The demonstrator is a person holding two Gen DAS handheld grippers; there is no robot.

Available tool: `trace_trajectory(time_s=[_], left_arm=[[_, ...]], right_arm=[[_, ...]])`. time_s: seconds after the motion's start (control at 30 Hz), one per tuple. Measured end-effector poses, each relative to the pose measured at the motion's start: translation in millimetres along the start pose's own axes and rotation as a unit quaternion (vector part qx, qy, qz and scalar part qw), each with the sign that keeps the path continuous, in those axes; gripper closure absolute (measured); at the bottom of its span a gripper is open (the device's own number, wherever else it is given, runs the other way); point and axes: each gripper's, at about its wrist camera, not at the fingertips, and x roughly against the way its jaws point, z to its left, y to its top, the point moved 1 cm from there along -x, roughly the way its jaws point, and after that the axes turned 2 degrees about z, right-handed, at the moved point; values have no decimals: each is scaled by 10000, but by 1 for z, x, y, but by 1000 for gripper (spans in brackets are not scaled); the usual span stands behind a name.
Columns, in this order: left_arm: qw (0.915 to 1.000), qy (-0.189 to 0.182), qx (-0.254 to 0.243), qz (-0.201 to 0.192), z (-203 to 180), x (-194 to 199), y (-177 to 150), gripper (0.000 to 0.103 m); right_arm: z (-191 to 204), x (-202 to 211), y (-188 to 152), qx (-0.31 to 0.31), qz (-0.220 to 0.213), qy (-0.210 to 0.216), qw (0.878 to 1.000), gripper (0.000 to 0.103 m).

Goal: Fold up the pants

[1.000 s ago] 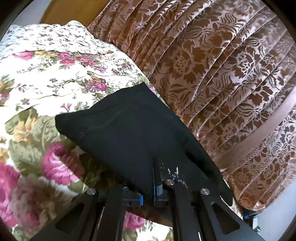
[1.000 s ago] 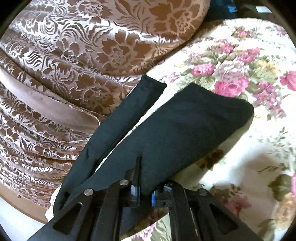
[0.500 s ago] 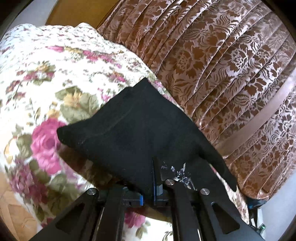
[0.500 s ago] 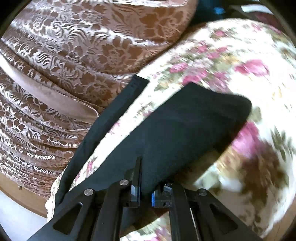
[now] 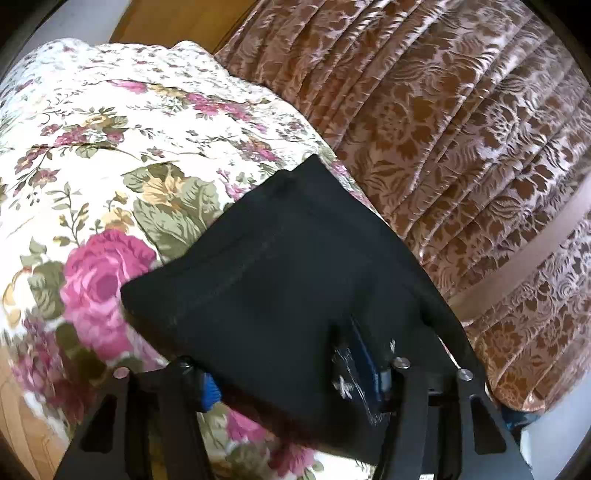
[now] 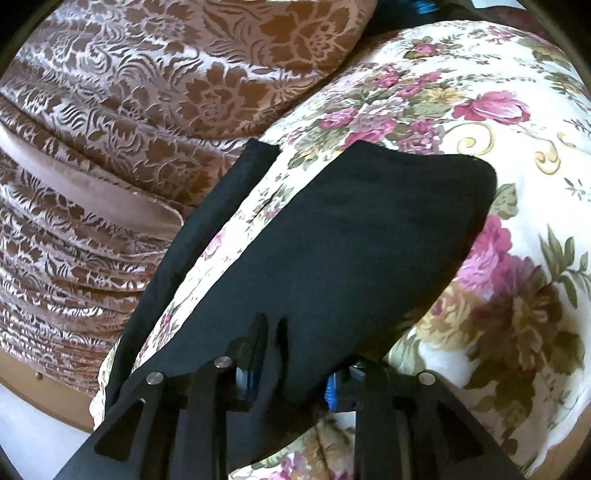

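Observation:
Black pants [image 5: 280,266] lie folded on a floral bedspread [image 5: 110,147], near its edge. My left gripper [image 5: 291,380] sits at the near end of the cloth. Its jaws are opening, and the fabric lies slack between the spread fingers [image 5: 369,365]. In the right wrist view the pants [image 6: 351,240] reach toward the upper right, and a narrow black leg [image 6: 207,229] trails along the bed's edge. My right gripper [image 6: 295,369] is also opening, with a fold of cloth loose between its pads.
A brown damask drape [image 5: 461,129] hangs close along the bed's edge, seen as well in the right wrist view [image 6: 147,92]. The floral bedspread [image 6: 498,110] stretches beyond the pants. A wooden panel [image 5: 177,22] stands at the far end.
Both grippers were shut on the pants and now stand apart, with the cloth loose between the fingers. The folded end has come to rest on the bedspread.

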Motion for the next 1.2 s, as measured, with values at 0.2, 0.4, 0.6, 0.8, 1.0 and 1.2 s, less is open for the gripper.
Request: trace_trajectory(time_s=[0.2,0.4,0.6,0.8,1.0,1.2], left_arm=[[9995,40,-239,210,-5,-4,0,96],[9996,-103,-265,-56,-13,26,6,97],[9985,-41,-516,-184,-19,54,0,97],[9970,519,-467,329,6,23,-16,89],[9965,781,-296,10,14,39,-9,50],[9896,1127,-123,-891,11,76,12,33]], right_arm=[[10,-1,3,385,-44,-456,9982,91],[19,18,6,441,-282,-372,9979,94],[33,41,5,746,-508,-412,9951,94],[5,20,-6,424,-128,-843,9955,93],[-7,40,-1,159,-508,-992,9936,77],[5,75,15,355,-1334,-1763,9746,74]])
